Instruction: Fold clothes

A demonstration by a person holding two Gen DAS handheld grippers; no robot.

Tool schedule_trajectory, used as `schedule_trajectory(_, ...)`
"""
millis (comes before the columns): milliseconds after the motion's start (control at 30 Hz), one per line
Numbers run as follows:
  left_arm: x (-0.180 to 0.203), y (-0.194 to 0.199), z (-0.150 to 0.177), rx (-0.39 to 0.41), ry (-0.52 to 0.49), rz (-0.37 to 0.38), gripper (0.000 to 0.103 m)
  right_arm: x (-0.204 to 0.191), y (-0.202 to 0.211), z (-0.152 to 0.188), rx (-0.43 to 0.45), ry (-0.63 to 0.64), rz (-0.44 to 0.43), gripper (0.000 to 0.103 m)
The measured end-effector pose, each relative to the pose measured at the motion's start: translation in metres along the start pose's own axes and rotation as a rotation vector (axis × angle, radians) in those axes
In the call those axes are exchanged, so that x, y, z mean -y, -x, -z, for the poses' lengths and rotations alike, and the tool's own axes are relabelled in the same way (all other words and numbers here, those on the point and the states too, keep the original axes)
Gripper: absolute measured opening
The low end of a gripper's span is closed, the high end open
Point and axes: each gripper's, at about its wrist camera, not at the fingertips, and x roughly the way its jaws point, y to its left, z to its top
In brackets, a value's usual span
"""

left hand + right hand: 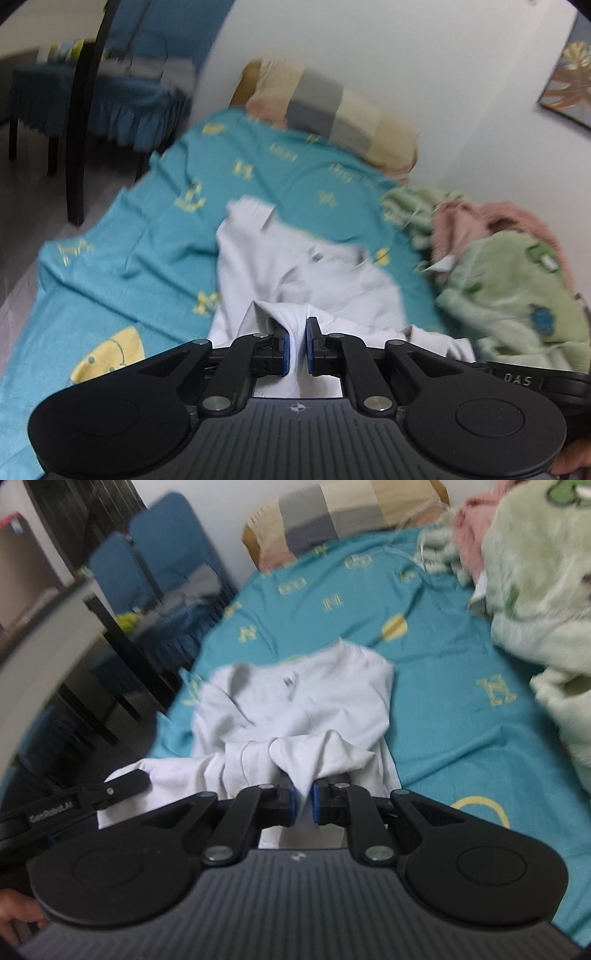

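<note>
A white shirt (295, 266) lies on the teal bedsheet (129, 240), collar end away from me. My left gripper (296, 345) is shut on a bunched fold of the shirt's near edge. In the right wrist view the same white shirt (295, 709) spreads out ahead, and my right gripper (303, 805) is shut on another bunch of its near edge. The left gripper's arm (110, 786) shows at the left of the right wrist view, close beside the right gripper. Both views are motion-blurred.
A green and pink fleece blanket (509, 273) is piled on the bed's right side (535, 572). A checked pillow (332, 107) lies at the head by the white wall. Blue-covered chairs (122, 92) and dark furniture (92, 657) stand left of the bed.
</note>
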Motion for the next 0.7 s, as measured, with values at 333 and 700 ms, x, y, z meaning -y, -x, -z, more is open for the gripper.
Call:
schedule_trajectory(333, -0.011, -0.042, 0.007, -0.053, -0.113, -0.053, 0.016, 0.006, -0.05, 0.005, -0.077, -0.01, 0.071, 0.014)
schedule_trajectory(700, 0.025, 0.035, 0.01, 0.044, -0.215, -0.084, 0.072, -0.011, -0.005, 0.0, 0.022, 0.064, 0.085, 0.048)
